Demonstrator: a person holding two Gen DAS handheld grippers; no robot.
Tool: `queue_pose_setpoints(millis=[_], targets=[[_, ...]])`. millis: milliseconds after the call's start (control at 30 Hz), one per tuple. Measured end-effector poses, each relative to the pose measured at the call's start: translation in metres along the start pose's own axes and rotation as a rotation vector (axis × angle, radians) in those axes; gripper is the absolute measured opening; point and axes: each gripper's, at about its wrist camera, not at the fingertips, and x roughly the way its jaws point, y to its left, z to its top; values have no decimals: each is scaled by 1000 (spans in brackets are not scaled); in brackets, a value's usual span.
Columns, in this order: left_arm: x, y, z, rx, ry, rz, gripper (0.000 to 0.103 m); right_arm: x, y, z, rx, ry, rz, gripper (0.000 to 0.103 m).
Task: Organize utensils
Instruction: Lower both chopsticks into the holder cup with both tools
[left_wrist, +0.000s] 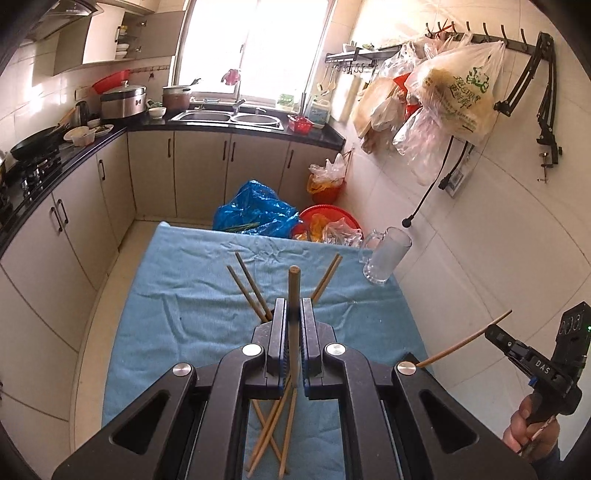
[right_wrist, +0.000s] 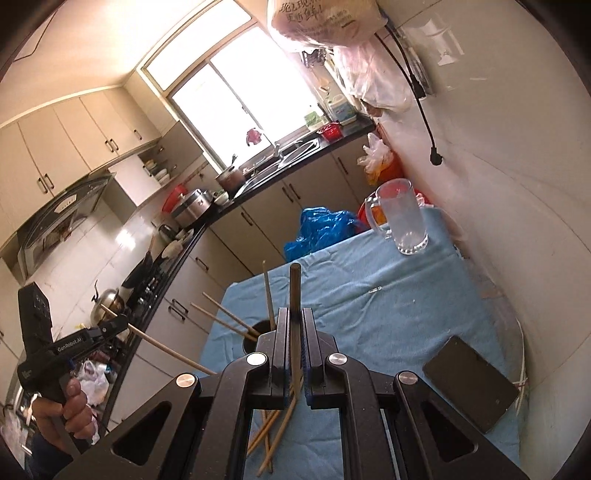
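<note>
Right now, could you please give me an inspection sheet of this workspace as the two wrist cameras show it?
Surface: blue cloth covers the table, wrinkled.
Job's things: loose chopsticks crossed on the cloth; several stand in a dark holder; glass mug upright at the far right corner.
Clutter: black phone lies flat near the right edge.
Grippers: left gripper shut on one chopstick; right gripper shut on another chopstick.
Cables: black cable hangs down the wall, plug free.
Surroundings: blue plastic bag and red basin on the floor beyond the table; plastic bags hang on wall hooks.
</note>
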Motion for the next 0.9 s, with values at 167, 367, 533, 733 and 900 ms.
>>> queue_pose_setpoints(millis=[167,367,533,733,900], targets=[[1,7,13,3,-15,-14,6,1,9,9,-2,-16,-10,5],[2,13,30,12,-35,-26,6,10,25,21,-14,-20,0,5],[7,16,40,20,-43,-37,6,27,42,31,-29,-16,16,5],[16,20,48,28,-48,-45,6,52,58,41,-24,-8,21,5],[26,27,50,22,-45,-52,6,74,70,48,-36,-5,5,5]])
